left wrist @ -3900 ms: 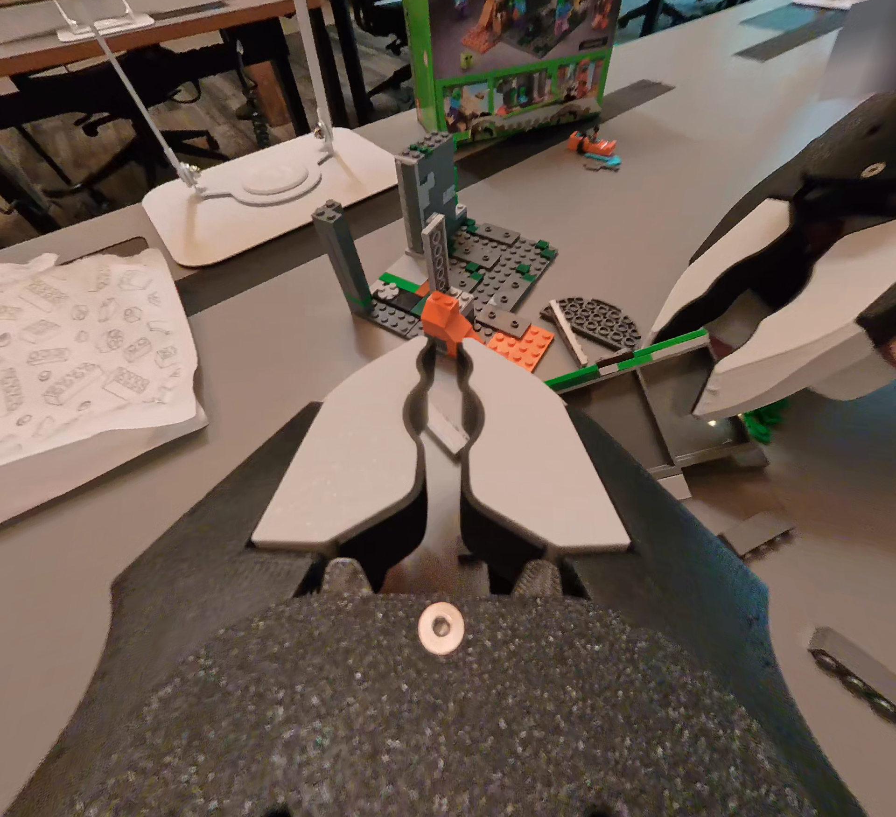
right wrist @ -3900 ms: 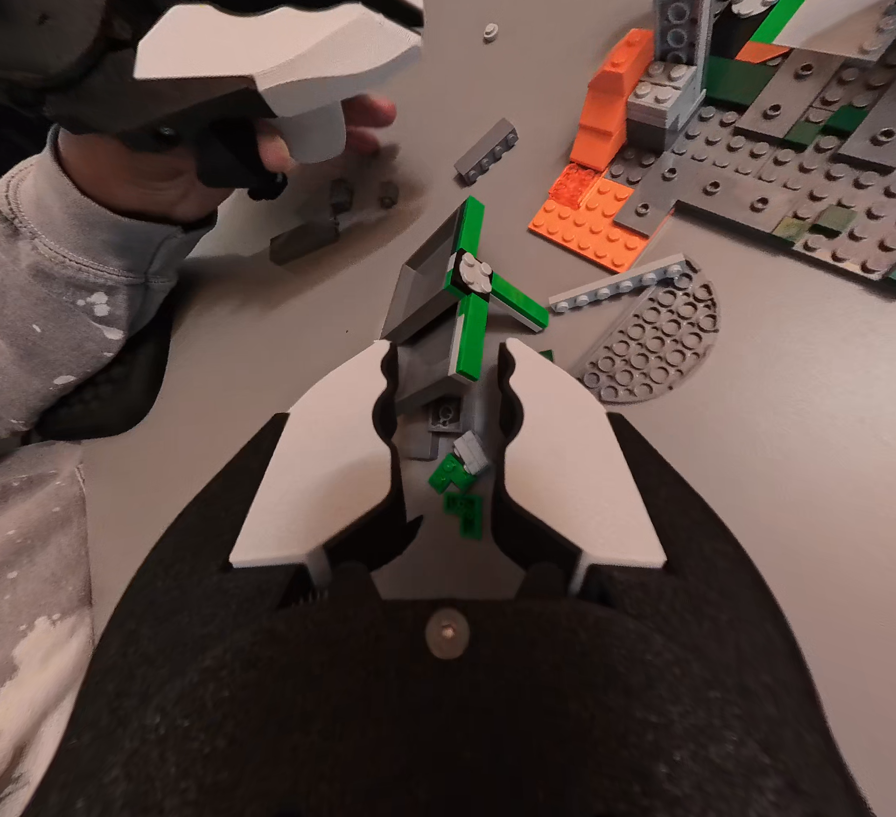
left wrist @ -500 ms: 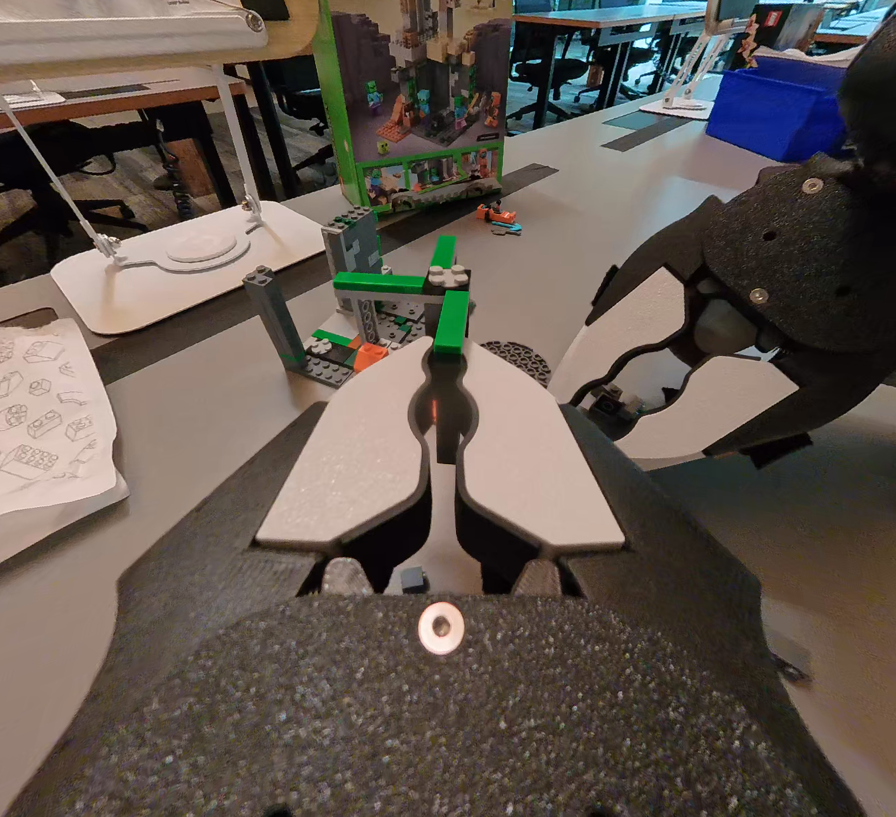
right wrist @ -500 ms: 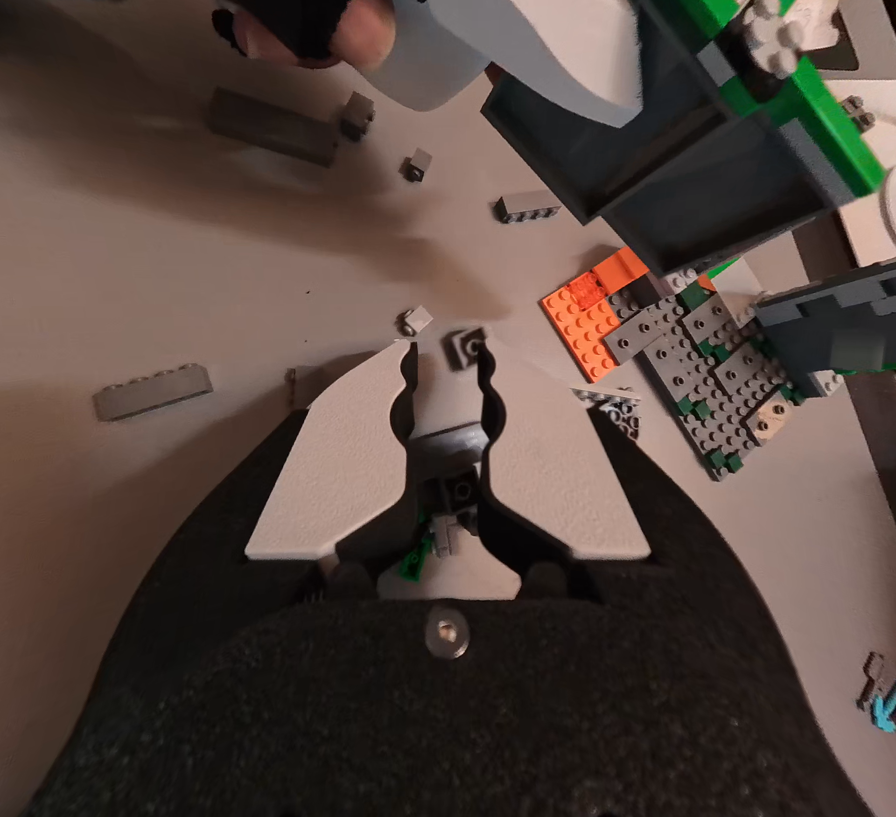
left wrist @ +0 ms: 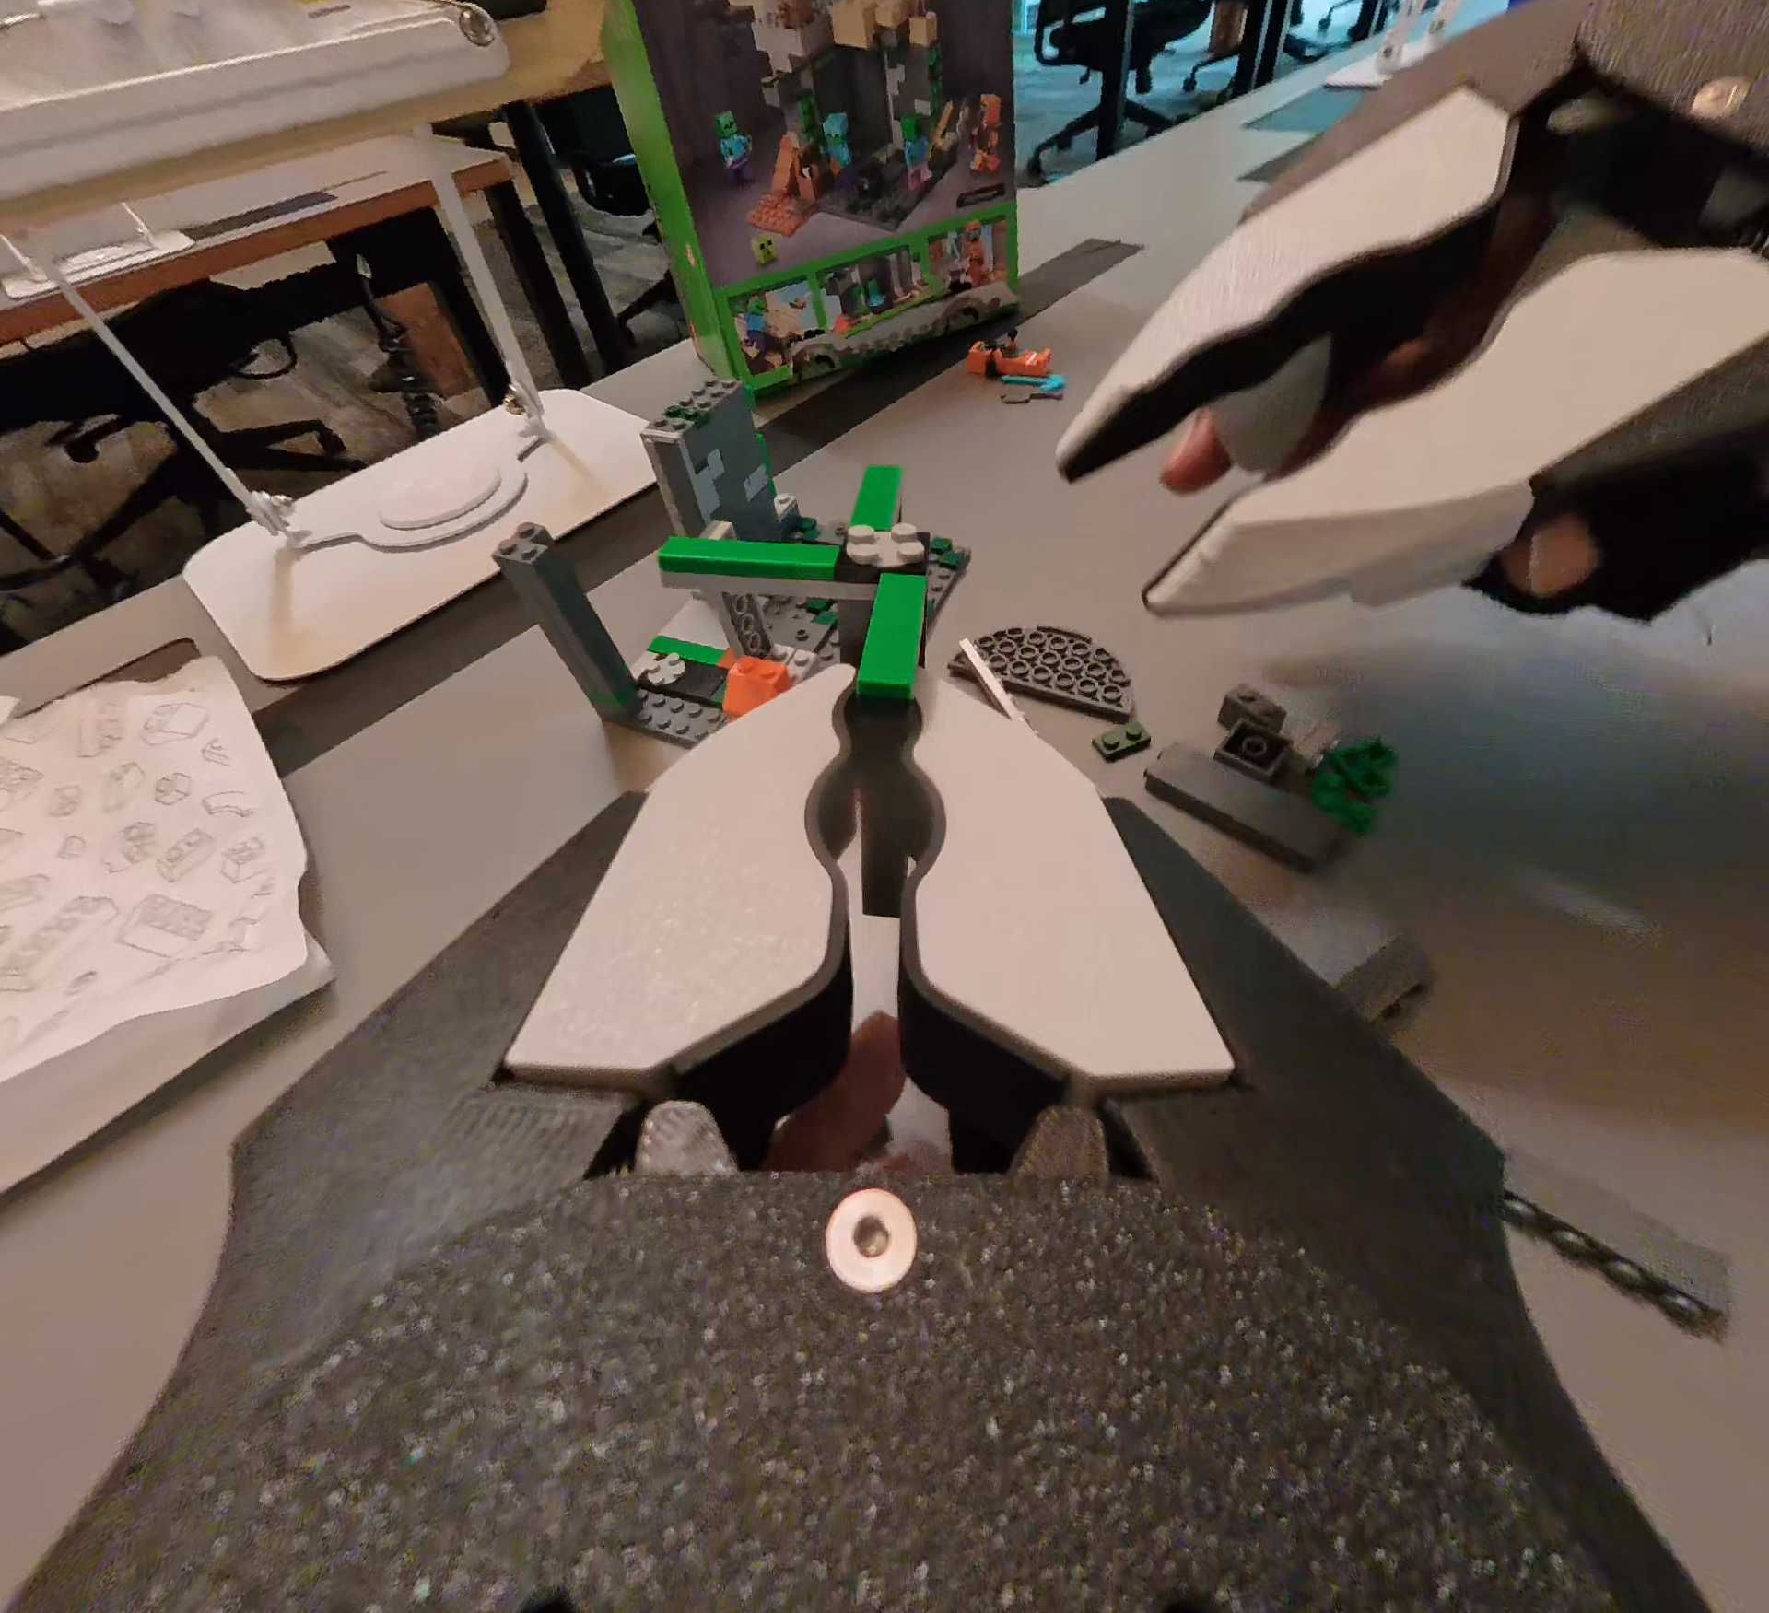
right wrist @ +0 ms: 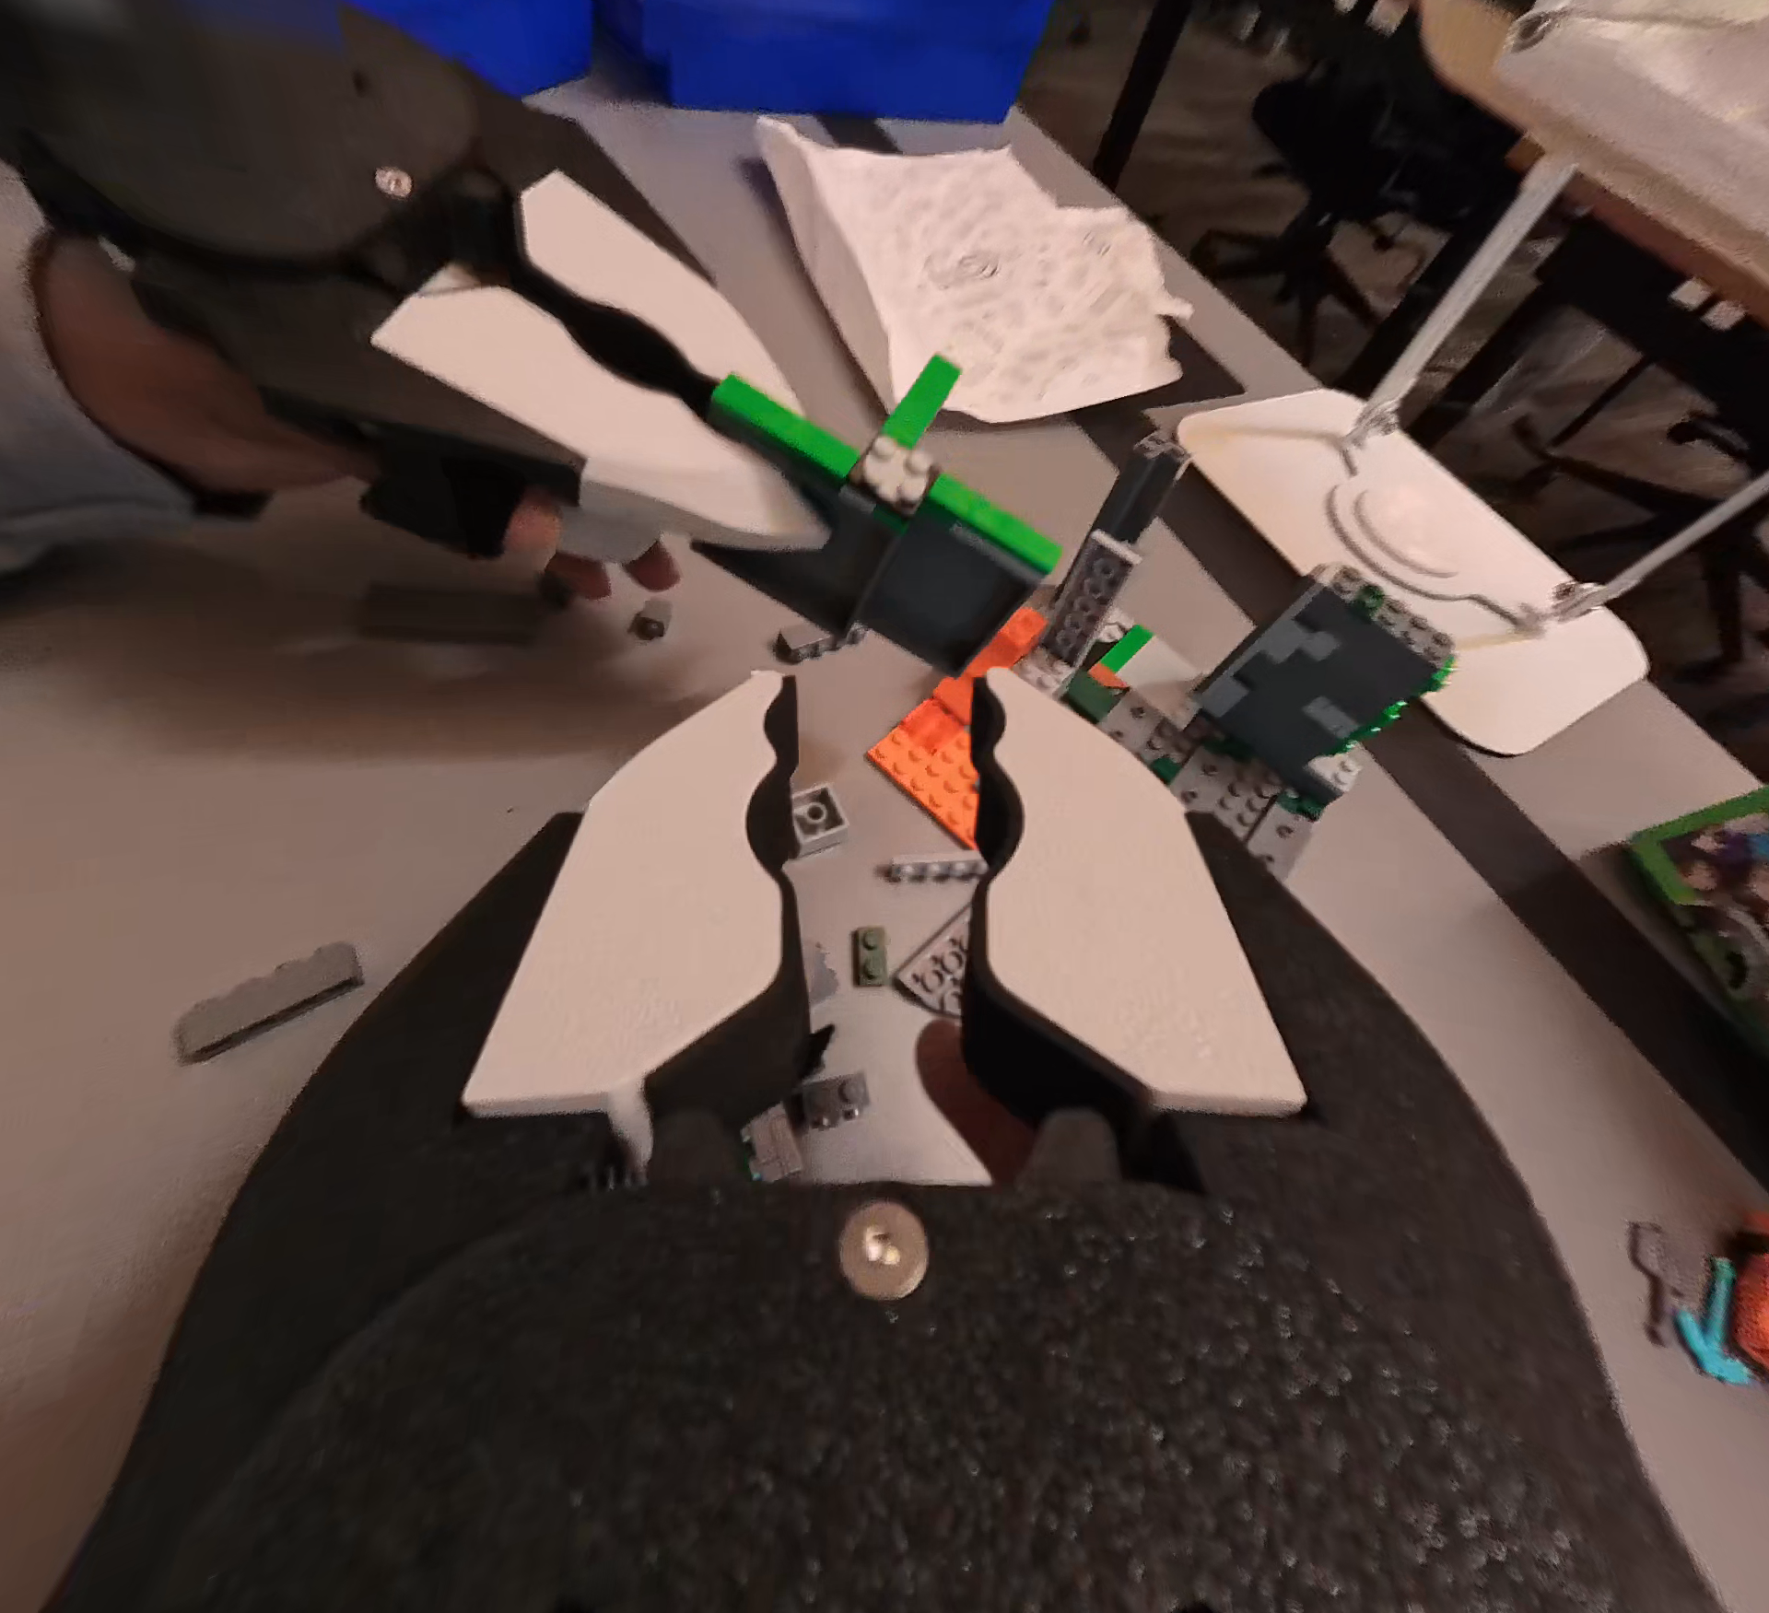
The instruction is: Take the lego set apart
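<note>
A dark grey panel piece with green strips (left wrist: 885,610) crossing under a light grey round-studded cap is held off the table (left wrist: 1579,1041), pinched between the nearly closed fingers of the left gripper (left wrist: 883,706). In the right wrist view the same piece (right wrist: 943,581) is seen raised above the rest of the lego build (right wrist: 1283,715), which stands on the table with an orange plate (right wrist: 929,754) at its edge. The right gripper (right wrist: 881,696) is spread apart and grips nothing. Loose dark bricks (left wrist: 1244,763) are scattered near a half-round plate (left wrist: 1053,672). The set's box (left wrist: 842,131) stands behind.
</note>
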`<state>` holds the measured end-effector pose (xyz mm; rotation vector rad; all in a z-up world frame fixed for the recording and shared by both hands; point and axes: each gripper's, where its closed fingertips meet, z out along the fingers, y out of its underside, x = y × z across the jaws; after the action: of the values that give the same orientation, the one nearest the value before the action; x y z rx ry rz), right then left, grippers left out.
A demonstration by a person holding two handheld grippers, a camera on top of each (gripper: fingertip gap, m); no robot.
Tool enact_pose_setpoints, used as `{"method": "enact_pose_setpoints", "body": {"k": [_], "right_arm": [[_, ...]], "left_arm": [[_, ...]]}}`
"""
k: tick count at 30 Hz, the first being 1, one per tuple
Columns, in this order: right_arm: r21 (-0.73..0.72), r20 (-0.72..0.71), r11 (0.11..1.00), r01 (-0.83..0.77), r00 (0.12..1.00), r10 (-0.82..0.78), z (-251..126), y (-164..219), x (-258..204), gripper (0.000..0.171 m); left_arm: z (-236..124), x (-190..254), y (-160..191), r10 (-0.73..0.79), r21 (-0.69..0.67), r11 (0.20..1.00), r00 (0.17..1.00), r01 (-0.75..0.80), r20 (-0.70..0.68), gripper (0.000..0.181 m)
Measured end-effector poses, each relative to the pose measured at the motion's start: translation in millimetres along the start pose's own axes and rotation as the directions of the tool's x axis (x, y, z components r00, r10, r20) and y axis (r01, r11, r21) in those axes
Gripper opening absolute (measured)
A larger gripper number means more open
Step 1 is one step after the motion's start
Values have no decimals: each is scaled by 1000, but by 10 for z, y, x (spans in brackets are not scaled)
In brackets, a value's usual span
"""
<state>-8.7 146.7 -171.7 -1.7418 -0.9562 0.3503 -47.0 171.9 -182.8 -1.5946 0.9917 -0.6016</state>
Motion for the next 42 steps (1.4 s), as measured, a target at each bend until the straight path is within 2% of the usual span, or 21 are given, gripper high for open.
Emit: {"method": "enact_pose_setpoints", "body": {"k": [7,22,31,36,42], "right_arm": [[-4,-10,1000,5,1000,-5,-11,14,28,33],[-33,-16,999,-5,1000,4,-10,90,76,31],[8,36,1000,-23,999,22,-82,-31,68,29],[-38,106,999,14,994,-10,-85,44,-15,30],[-85,147,995,55,988,-42,-187,132,-43,30]], "left_arm": [[44,67,79,101,-53,994,995,-100,8,3],[73,128,124,156,-81,985,988,-155,-3,3],[90,194,125,184,-84,979,983,-185,-16,3],[59,329,96,253,-55,965,964,-258,-89,3],[-80,581,69,331,27,941,906,-337,-263,3]]}}
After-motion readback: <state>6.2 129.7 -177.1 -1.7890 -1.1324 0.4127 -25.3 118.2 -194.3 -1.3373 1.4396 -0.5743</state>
